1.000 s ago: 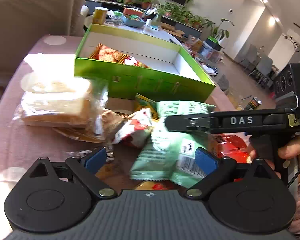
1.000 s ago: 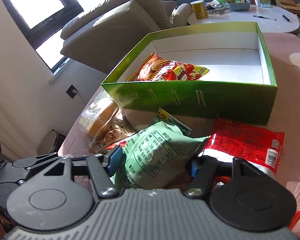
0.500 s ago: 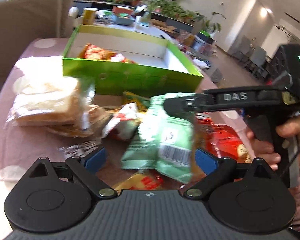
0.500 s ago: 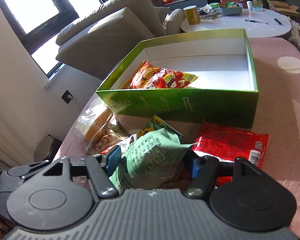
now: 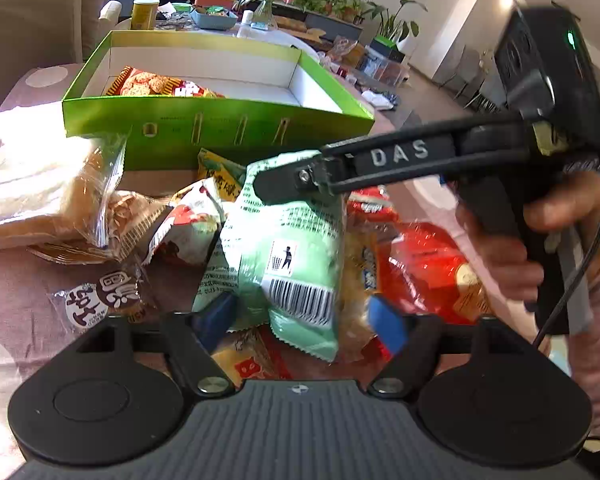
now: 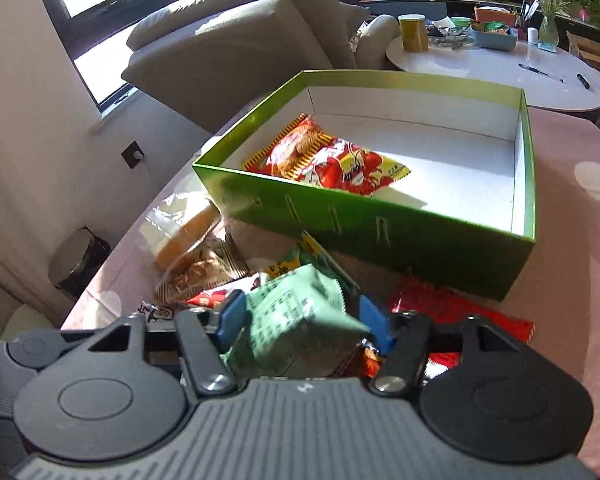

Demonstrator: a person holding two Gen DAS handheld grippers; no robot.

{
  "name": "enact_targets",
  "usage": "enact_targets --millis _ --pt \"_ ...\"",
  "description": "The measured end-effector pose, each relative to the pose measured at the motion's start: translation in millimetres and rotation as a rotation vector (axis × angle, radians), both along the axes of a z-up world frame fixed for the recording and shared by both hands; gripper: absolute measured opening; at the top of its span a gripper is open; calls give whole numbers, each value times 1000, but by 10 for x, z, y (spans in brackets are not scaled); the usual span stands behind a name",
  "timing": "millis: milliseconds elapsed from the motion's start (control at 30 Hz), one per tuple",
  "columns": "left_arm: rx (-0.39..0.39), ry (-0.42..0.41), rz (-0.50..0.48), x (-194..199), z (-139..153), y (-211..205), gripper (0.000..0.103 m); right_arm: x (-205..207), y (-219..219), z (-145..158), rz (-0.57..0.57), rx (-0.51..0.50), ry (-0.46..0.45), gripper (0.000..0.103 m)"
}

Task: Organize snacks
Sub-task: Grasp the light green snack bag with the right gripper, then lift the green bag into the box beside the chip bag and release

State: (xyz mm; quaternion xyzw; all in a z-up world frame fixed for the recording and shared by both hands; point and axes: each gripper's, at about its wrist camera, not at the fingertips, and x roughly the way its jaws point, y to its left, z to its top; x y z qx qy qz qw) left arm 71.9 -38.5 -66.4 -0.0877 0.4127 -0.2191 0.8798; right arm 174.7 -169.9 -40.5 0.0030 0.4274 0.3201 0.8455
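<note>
We saw the green bag [image 6: 300,320] lifted off the snack pile, gripped between the blue pads of our right claw [image 6: 300,318], which stood fairly wide around it. In the left wrist view the same bag [image 5: 288,248] hung down from that claw [image 5: 300,178], its barcode end between the fingers of our left claw [image 5: 302,320]. The left claw's jaws were closing on it; we could not tell whether the pads touched yet. Under the bag lay a red packet [image 5: 424,268], a white-and-red packet [image 5: 188,224], a round biscuit [image 5: 100,296] and wrapped bread [image 5: 40,196] on the pink tabletop [image 6: 572,272]. Beyond stood the green box [image 6: 380,232] with one red snack pack [image 6: 328,160] in it.
</note>
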Motion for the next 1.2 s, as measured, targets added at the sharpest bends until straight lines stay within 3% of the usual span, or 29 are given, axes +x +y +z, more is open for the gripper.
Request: enact_targets --millis 133,400,600,967,1200 --pt "-8 -40 38 -6 83 73 50 -80 -80 111 -31 41 -20 78" --pt "55 -213 32 78 507 14 50 -150 -116 538 -60 109 -178 78" --pt "92 -316 4 403 799 -126 50 106 -285 765 -151 195 -236 78" --pt "188 -331 -94 1043 748 -471 50 538 -640 527 -348 321 -214 78" --pt "225 -257 -116 1349 499 -495 51 679 -668 274 -405 328 -169 78"
